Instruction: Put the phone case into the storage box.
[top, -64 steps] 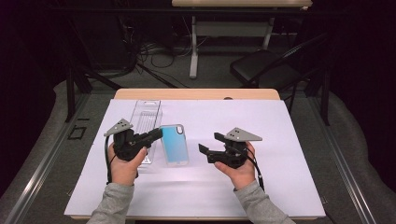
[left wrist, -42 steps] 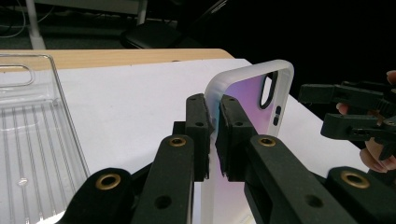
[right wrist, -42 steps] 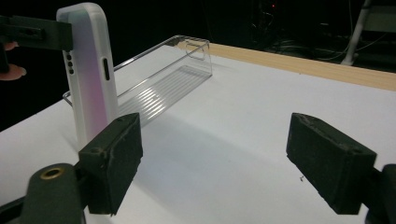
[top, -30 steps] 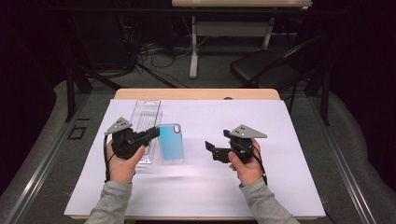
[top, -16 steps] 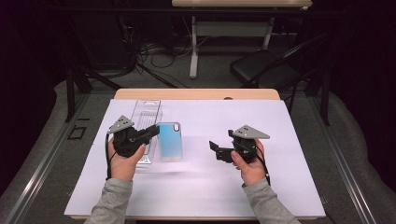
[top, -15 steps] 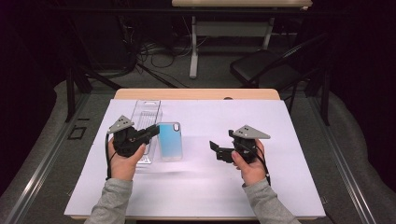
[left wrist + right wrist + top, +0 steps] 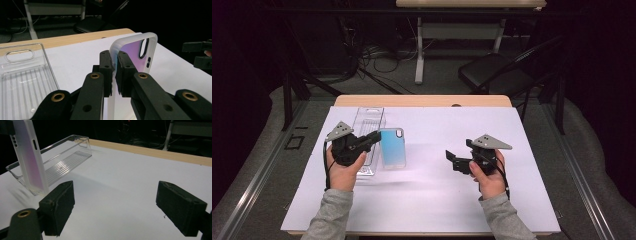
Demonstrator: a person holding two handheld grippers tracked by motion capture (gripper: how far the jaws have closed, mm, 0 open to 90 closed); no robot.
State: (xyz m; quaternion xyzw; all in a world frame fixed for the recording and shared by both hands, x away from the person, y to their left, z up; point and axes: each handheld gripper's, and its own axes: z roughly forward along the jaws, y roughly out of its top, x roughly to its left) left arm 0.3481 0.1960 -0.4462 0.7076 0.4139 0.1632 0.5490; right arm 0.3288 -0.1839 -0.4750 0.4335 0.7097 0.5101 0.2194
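R tongs (image 7: pixel 452 159) drifted right, jaws wide apart w/ nothing; L tongs (image 7: pixel 114 65) clenched on frosted, blue-purple phone case (image 7: pixel 136 47).

A white sheet (image 7: pixel 522 150) covers a wooden table (image 7: pixel 422 100) standing on grey floor (image 7: pixel 592 165). Beyond it, a black chair (image 7: pixel 492 75) sits beside a white desk leg (image 7: pixel 419 50), with loose cables (image 7: pixel 372 55) lying on the floor. The surrounding room is dark.

phone case (image 7: pixel 135 47) | frosted, blue-purple | tilted on edge | beside clear tray (image 7: pixel 367 132)
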